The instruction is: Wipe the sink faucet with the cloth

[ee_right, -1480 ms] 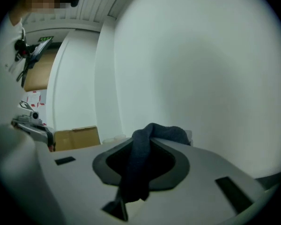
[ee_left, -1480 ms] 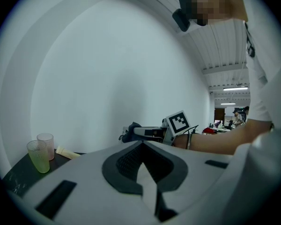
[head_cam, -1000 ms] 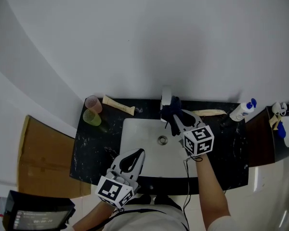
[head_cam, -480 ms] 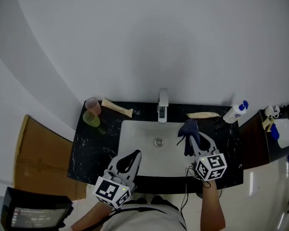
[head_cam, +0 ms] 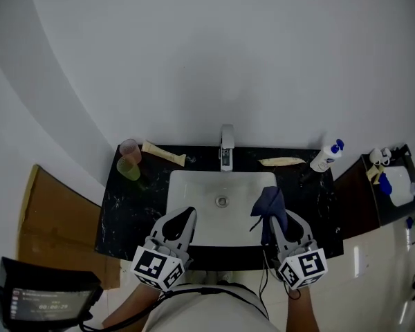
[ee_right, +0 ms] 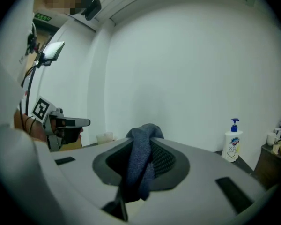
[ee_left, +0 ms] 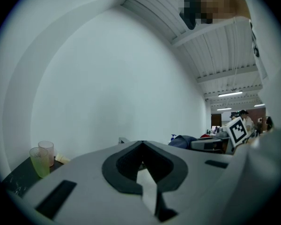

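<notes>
Right hand-held gripper point(head_cam: 274, 216): jaws clamped on a dark blue cloth point(head_cam: 268, 203). In the right gripper view we see the fabric bunched between the pads and draping below them. This hand-held gripper hangs above the right part of the white sink basin point(head_cam: 187, 185).

Left hand-held gripper point(head_cam: 183, 220): jaws together at the tips, nothing between them, over the basin's front left edge.

The faucet point(head_cam: 226, 147) stands ahead of both, at the basin's back rim. It sits left of the right hand-held gripper and apart from the cloth.

On the black counter point(head_cam: 135, 206), a soap pump bottle point(head_cam: 326, 158) stands ahead and right of the right hand-held gripper. Two cups point(head_cam: 129, 163) stand ahead and left of the left one.
</notes>
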